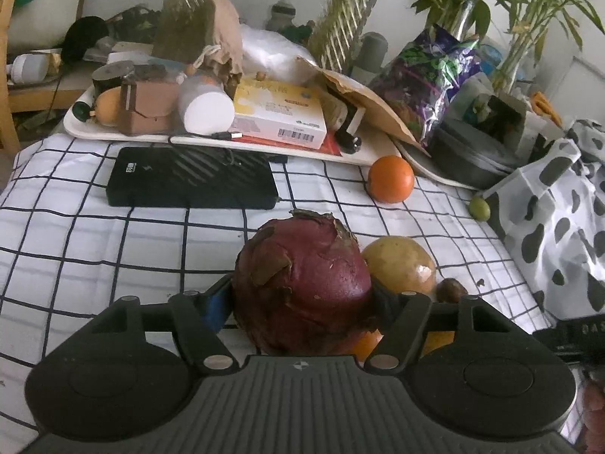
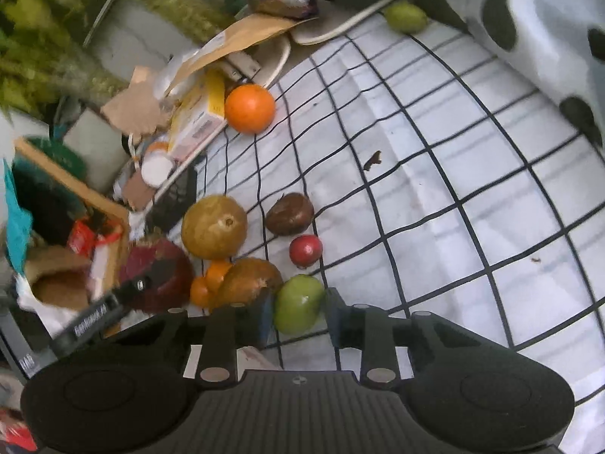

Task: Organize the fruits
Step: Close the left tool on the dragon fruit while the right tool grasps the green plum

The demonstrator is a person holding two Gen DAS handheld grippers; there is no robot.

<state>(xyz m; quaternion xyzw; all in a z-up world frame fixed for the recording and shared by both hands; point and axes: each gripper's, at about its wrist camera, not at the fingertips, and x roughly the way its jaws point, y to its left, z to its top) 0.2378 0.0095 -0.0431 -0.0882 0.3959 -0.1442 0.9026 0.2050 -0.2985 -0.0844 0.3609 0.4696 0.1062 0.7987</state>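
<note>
Progress: roughly half grouped, by my read. The fruit sits on a bed with a checked sheet (image 2: 435,174), not a tabletop.

Largest first:
- Dark red fruit (image 1: 302,283), scaly skin, probably a dragon fruit. It's between the fingers of the left tool (image 1: 302,302), which is about half open with both pads pressing its sides, so it's gripped. It's at the left near end of the cluster.
- Yellow-brown round fruit (image 2: 213,227), just right of the red one, already in the cluster.
- Brownish-orange fruit (image 2: 247,280), touching the small oranges, also in.
- Big orange (image 2: 249,108), far side, right against the cluttered tray (image 1: 242,143), well apart from the cluster. Still to fetch.
- Green fruit (image 2: 298,302), near edge of the cluster. The right tool (image 2: 298,316) is narrowed around it; left pad looks in contact, right pad touching or just off, hard to tell. I'd call it gripped.
- Two small oranges (image 2: 210,283), tucked between the red and brownish fruit. Done.
- Dark brown fruit (image 2: 289,213) and small red fruit (image 2: 305,250), right edge of the cluster, near but not touching the rest.
- Small green fruit (image 2: 406,17), far right by the spotted blanket (image 2: 529,19). Well apart, still to fetch.

Left: place the two held pieces, pull in the big orange and the far green one, tighten the two loose ones.
</note>
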